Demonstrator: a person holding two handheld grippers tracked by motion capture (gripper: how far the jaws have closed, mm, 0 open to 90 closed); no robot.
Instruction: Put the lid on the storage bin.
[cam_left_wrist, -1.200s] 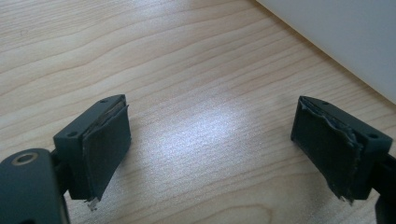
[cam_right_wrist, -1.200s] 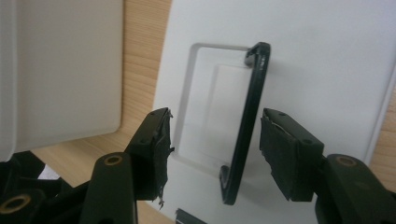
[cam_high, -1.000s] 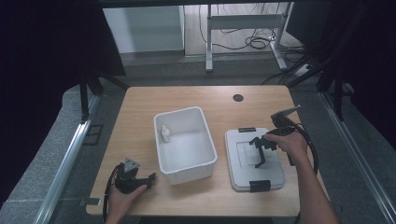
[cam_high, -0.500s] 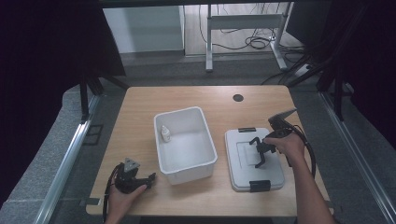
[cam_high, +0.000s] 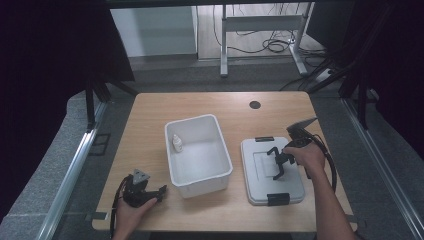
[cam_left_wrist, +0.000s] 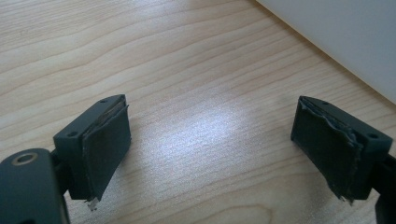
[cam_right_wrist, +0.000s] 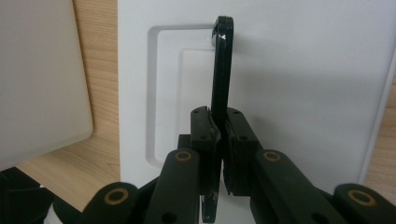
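Right claw (cam_right_wrist: 218, 154): I have it clenched on the black handle (cam_right_wrist: 221, 70) of the lid; in the right gripper view both jaws pinch the thin bar, which stands upright between them.
Right claw, from above (cam_high: 276, 162): I see it over the middle of the lid (cam_high: 265, 190), my hand (cam_high: 300, 156) just behind it.
Lid: white, flat on the worktop (cam_high: 150, 130) at the right, a black clip at its near edge and another at its far edge.
Left claw (cam_left_wrist: 212, 149): released; I see the jaws wide apart, bare wood between them.
Left claw, from above (cam_high: 150, 191): I hold it low at the near left corner of the worktop, just beside the bin.
Bin (cam_high: 220, 160): white, open, in the middle of the worktop, left of the lid and apart from it.
Bottle (cam_high: 176, 143): small, white, upright inside the bin against its left wall.
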